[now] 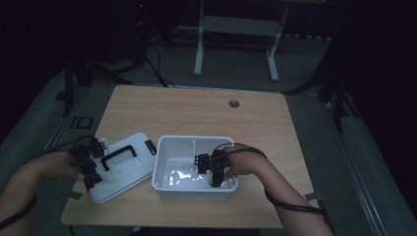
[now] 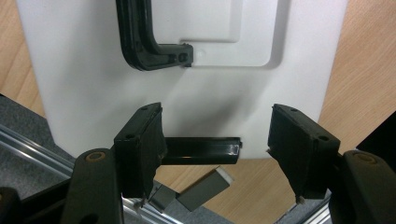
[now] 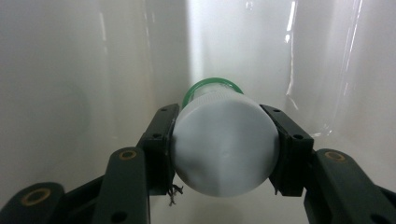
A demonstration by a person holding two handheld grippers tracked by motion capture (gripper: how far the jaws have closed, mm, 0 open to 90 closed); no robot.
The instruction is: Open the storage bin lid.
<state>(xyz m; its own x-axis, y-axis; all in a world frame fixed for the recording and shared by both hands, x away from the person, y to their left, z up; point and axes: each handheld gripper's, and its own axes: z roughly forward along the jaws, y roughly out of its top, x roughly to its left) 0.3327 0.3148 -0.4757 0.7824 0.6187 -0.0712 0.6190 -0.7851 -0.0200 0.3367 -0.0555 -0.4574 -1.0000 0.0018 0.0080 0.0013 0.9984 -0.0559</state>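
Bottle (image 3: 224,149), white with a green ring at its far end, sat clamped between the jaws of your right gripper (image 3: 224,154), low inside the white bin (image 1: 162,162) at the lower middle of the high view. You held it lying level, jaws pressed against its sides.

What could have gone wrong from there: the bottle was round and smooth, so it could have rolled or slid out of the pads if you had tilted your wrist or knocked it against the bin's wall or the divider (image 1: 193,152) beside your gripper. Letting go too high might have sent it bouncing and rolling across the glossy floor of the bin.

Your left gripper (image 2: 224,140) stood partly open at the lower left of the high view, gripping nothing. Its jaws hung over the near edge of the white lid (image 2: 187,79) lying on the table (image 1: 206,113), with the lid's black latch (image 2: 201,150) between them and the black handle (image 2: 144,46) farther up.
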